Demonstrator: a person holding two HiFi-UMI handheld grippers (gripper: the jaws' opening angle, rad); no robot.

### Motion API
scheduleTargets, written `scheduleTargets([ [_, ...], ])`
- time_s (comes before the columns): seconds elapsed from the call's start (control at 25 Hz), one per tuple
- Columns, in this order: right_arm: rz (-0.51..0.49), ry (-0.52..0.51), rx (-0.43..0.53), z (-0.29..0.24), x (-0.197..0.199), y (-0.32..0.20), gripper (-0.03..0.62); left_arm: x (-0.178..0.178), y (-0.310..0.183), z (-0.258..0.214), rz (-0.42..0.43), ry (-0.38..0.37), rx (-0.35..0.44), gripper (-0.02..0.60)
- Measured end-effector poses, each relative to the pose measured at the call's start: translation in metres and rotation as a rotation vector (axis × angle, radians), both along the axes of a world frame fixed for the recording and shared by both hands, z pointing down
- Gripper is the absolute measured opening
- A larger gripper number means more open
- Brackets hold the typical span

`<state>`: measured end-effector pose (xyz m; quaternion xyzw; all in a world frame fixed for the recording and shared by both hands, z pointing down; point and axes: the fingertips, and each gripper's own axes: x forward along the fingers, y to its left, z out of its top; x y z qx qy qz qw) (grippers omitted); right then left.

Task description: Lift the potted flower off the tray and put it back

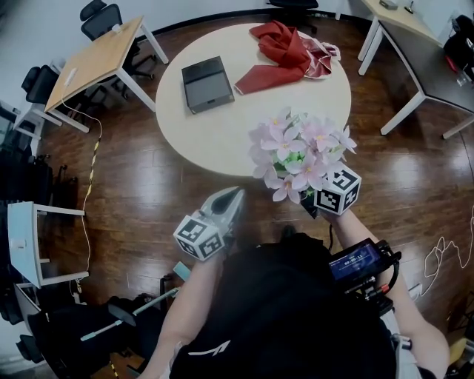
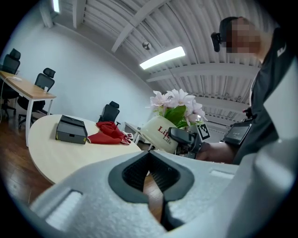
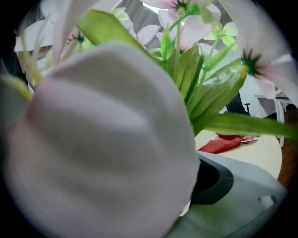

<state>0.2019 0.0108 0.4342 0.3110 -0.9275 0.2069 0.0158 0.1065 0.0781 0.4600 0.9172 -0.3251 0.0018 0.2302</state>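
The potted flower (image 1: 300,152), pink-white blooms in a white pot, hangs in the air off the near edge of the round table (image 1: 222,137). My right gripper (image 1: 315,201) is shut on its pot (image 3: 102,139), which fills the right gripper view. One grey finger (image 3: 233,195) shows beside the pot. In the left gripper view the pot (image 2: 160,132) is tilted in the right gripper (image 2: 186,138). The dark grey tray (image 1: 207,83) lies bare on the table's far left. My left gripper (image 1: 229,200) is shut on nothing, low over the floor, left of the flower.
A red cloth (image 1: 285,48) lies crumpled at the table's far side, right of the tray. A wooden desk (image 1: 96,55) with office chairs (image 1: 100,16) stands at far left. A grey desk (image 1: 429,66) is at far right. Cables (image 1: 90,170) trail on the wood floor.
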Motion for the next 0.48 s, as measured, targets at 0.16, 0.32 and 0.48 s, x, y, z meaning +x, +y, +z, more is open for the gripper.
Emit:
scheduleTargets([
  [0.16,-0.011,0.002,0.008,0.0006,0.0006,0.0,0.558,-0.0026,-0.0026,-0.0024,-0.022,0.007,0.0,0.005],
  [0.32,-0.028,-0.002,0.01,0.0008,-0.0003,0.0004,0.558,-0.0053,-0.005,-0.0006,-0.05,-0.005,-0.01,0.005],
  [0.48,-0.038,-0.002,0.011,0.0028,-0.0029,-0.0001,0.558,-0.0046,-0.0072,0.0014,-0.067,-0.011,-0.017,0.005],
])
